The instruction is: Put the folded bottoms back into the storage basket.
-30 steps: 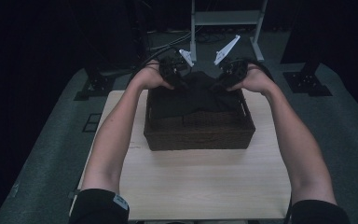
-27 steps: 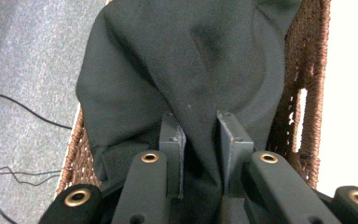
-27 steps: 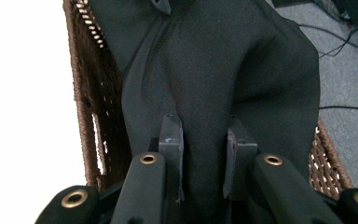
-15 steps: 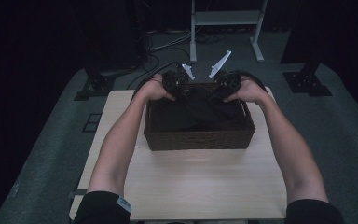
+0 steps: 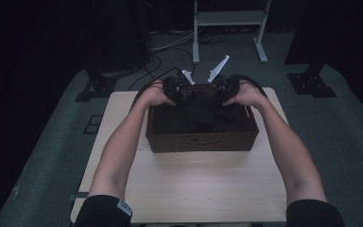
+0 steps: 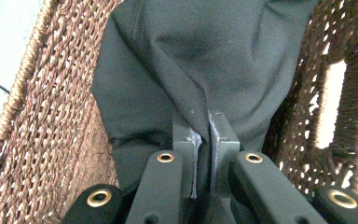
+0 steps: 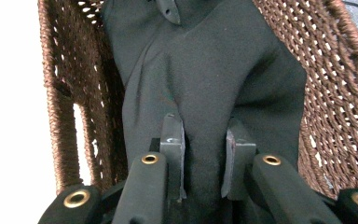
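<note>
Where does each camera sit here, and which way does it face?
High view: above the person's side, looking forward and down at the table; both forearms show.
Left gripper view: on the left gripper, facing into the basket; jaws pinch the black cloth.
Right gripper view: on the right gripper, likewise.
Shared: basket, cloth.

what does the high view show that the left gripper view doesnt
High view alone: the table, both forearms, the right gripper and the floor around. Left gripper view alone: the left gripper up close, jaws shut on a pinched fold of the black cloth, and the handle hole in the basket wall. Both: the cloth lying in the wicker basket.
</note>
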{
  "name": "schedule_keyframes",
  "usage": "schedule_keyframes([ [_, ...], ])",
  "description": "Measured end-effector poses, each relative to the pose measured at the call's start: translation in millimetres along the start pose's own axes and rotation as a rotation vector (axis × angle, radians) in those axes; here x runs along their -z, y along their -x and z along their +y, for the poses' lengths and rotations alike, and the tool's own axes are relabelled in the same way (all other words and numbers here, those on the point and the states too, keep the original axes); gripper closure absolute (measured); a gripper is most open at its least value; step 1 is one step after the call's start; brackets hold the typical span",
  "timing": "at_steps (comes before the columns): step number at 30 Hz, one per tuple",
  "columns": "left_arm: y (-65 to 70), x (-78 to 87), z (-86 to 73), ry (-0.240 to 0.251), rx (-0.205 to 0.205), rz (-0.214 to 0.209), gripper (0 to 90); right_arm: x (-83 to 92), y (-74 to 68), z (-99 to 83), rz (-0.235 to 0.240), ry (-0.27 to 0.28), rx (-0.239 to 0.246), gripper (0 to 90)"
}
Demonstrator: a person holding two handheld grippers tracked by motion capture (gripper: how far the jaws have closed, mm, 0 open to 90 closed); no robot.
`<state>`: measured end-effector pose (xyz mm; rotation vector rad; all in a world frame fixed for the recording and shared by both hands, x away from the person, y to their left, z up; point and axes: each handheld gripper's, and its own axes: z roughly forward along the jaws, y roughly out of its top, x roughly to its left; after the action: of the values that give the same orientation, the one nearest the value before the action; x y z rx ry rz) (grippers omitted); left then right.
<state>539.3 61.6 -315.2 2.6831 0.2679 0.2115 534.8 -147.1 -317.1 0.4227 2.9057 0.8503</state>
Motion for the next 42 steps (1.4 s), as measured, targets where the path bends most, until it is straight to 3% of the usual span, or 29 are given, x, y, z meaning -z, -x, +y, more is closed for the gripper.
schedule_keyframes([
  [19,-0.2,-23.2,-11.9,0.011,0.030,-0.008,83.5,-18.0,4.1,-2.7,0.009,-0.039,0.002,73.2],
  [24,0.8,-29.6,-11.6,0.003,0.033,-0.010,83.5,-23.0,5.7,-11.2,0.013,-0.019,-0.008,73.2],
  [31,3.6,-43.7,-6.5,-0.017,0.023,-0.012,83.1,-29.0,8.4,-23.0,0.007,-0.032,-0.021,72.9],
  [39,6.6,-60.3,-3.2,-0.045,0.023,-0.020,81.3,-39.1,8.9,-33.3,-0.005,-0.076,-0.023,69.5],
  [42,8.1,-69.5,-2.3,-0.073,0.024,-0.039,79.5,-49.1,10.8,-44.4,-0.005,-0.136,-0.067,63.0],
])
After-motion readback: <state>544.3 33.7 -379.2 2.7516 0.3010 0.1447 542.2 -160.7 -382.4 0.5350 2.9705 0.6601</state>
